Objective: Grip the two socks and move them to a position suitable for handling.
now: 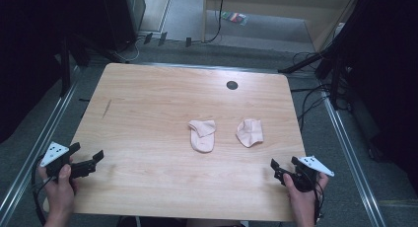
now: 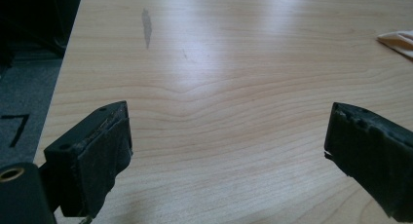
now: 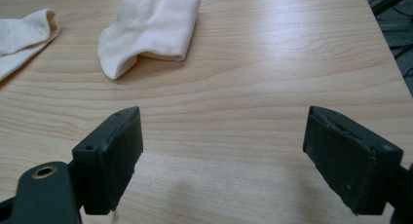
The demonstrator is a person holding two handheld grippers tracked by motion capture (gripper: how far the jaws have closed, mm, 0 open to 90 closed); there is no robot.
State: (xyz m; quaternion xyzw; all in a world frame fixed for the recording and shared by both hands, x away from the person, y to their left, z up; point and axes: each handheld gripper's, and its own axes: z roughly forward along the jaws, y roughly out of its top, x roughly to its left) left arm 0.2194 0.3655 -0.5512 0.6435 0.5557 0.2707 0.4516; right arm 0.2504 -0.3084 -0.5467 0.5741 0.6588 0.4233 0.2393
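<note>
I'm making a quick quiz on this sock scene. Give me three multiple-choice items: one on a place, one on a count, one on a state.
1. Where do the socks lie?
A. On the table, right of its middle
B. On the floor
C. In the left gripper

2. How many socks are there?
A. One
B. Two
C. Four

3. How do the right gripper's jaws stand?
A. Shut on a sock
B. Shut on nothing
C. Open

Key: 1 A, the left sock and right sock rest on the table; 2 B, just those two; 3 C, the right gripper has bare wood between its jaws.
</note>
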